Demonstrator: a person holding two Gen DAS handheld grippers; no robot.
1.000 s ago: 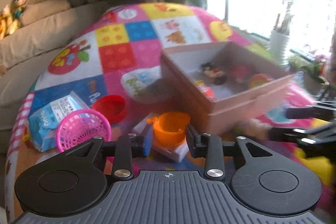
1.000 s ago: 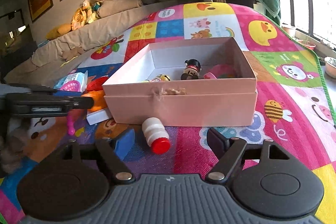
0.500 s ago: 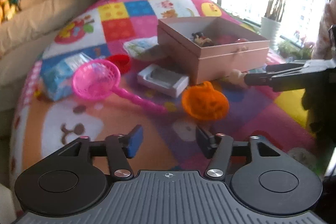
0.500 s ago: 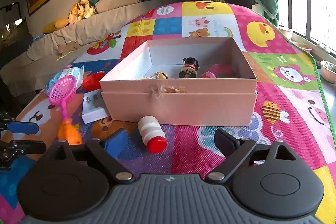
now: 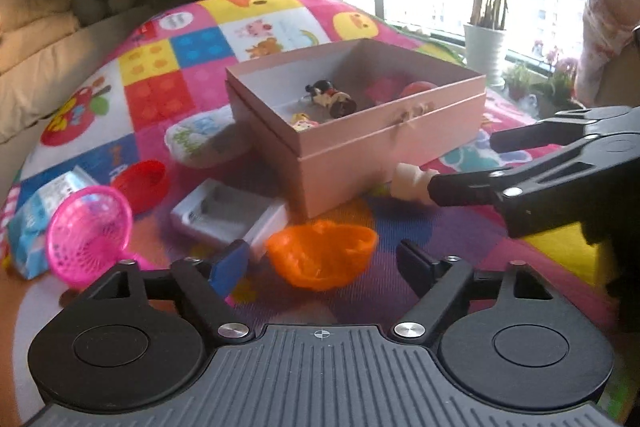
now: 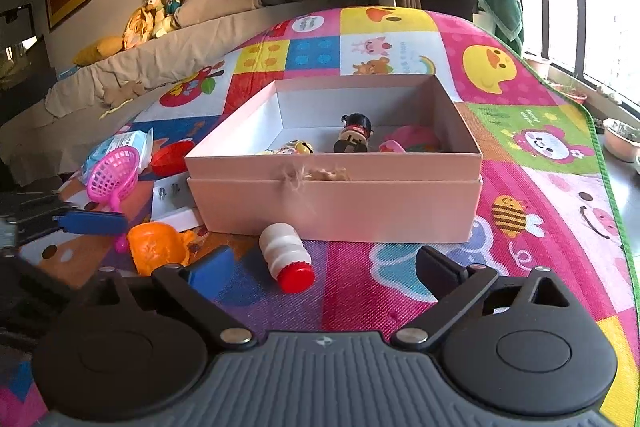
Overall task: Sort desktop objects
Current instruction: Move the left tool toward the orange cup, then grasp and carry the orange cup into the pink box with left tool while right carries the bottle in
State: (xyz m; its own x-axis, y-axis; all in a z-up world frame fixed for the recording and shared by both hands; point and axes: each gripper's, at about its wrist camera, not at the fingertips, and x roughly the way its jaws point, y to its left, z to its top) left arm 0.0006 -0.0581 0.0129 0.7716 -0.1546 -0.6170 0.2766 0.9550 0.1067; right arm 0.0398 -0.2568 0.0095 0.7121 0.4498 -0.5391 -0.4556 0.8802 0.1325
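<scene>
Sorting scene: we see a colourful play mat [image 6: 520, 99] spread under everything, with a pink box [image 6: 336, 203] standing open at its middle.
Left tool [image 5: 320, 259]: we hold it low over the mat with its jaws opening; the orange cup [image 5: 320, 259] lies on its side between them, and the pads do not press on it, so it is released.
Right tool [image 6: 320, 267]: we hold it near the box's near wall, jaws opening and already wide; the white bottle with a red cap [image 6: 286, 257] lies on the mat between them, untouched.
Same bottle from the left view: we see only its pale end [image 5: 410, 183] beside the right tool's dark finger, just near the box [image 5: 384, 155].
Box contents: we see a small figure in black and red [image 6: 354, 133], a yellowish toy [image 6: 292, 147] to its left and a pink item [image 6: 412, 141] to its right.
Left of the box: a white tray [image 5: 228, 215] lies just beside the box's corner, touching or nearly touching the orange cup's far side.
Further left: a pink net scoop [image 5: 90, 231] lies near a blue and white packet [image 5: 36, 219], with a red lid [image 5: 140, 181] just beyond them.
Far background: a beige sofa [image 6: 140, 67] carries stuffed dolls [image 6: 160, 11].
</scene>
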